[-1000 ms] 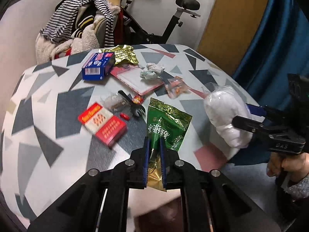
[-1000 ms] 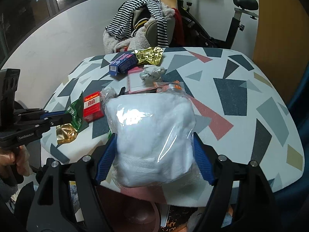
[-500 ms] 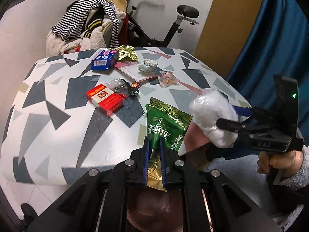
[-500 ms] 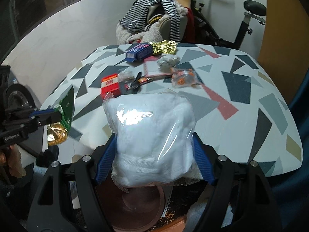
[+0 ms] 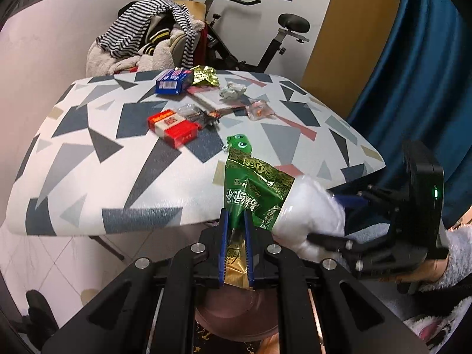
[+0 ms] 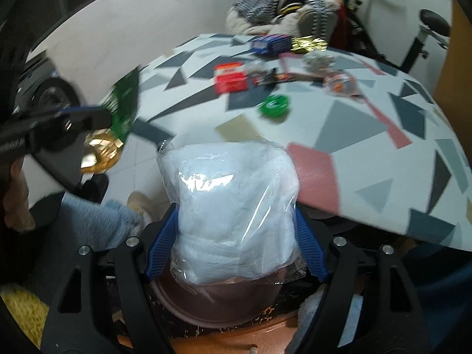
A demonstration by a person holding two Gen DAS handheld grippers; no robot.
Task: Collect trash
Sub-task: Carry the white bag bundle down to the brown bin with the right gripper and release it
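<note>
The left gripper [image 5: 235, 244] holds its fingers narrow, clamped on the lower end of a green foil pouch [image 5: 253, 190], which stands upright beyond the near edge of the patterned table [image 5: 124, 159]. The right gripper [image 6: 236, 244] holds its fingers wide apart, pressed against both sides of a clear bag of white material [image 6: 233, 215]. Both items hang off the table over a brown round bin [image 6: 218, 303] directly below, a position that appears chosen so that releasing them drops them into it. The left wrist view shows the two carried items close together, the bag just beside the pouch. The right wrist view shows more of the bin's rim. Remaining trash lies well apart on the table: a red box [image 5: 172, 125], a blue box [image 5: 172, 82], crumpled paper [image 5: 233, 91].
</note>
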